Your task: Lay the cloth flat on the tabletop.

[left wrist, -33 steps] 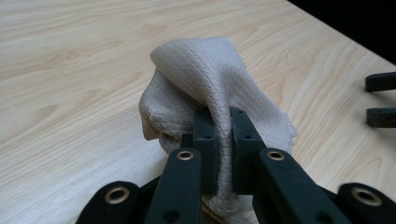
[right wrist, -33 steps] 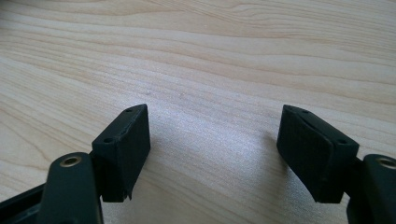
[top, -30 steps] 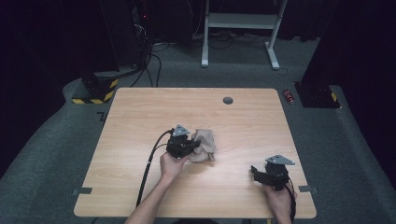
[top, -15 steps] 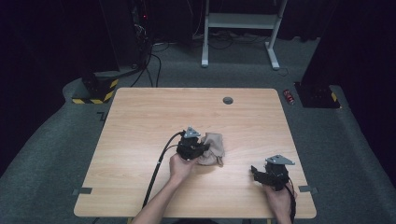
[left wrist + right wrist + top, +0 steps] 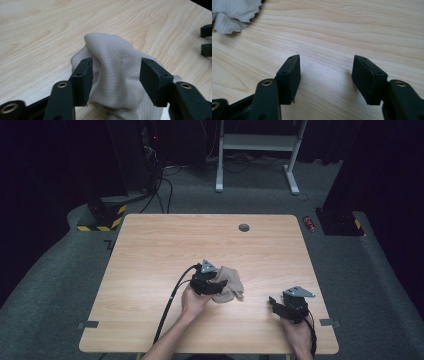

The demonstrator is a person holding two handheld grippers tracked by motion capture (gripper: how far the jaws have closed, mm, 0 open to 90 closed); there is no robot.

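No writing can be read anywhere. The wooden table (image 5: 150, 250) carries a crumpled beige cloth (image 5: 231, 288) toward its near edge, a little right of the middle. The left gripper (image 5: 220, 287) sits over the cloth; its jaws have just been opening, and the fabric bulges between them, touching the left pad (image 5: 82, 75) while clear of the right. The right gripper (image 5: 274, 302), near the table's near right corner and well apart from the cloth, has just been closing, with bare wood between its spread jaws.

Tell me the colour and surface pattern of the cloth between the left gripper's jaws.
The cloth is beige with a fine diamond-grid weave, clearest in the left gripper view.
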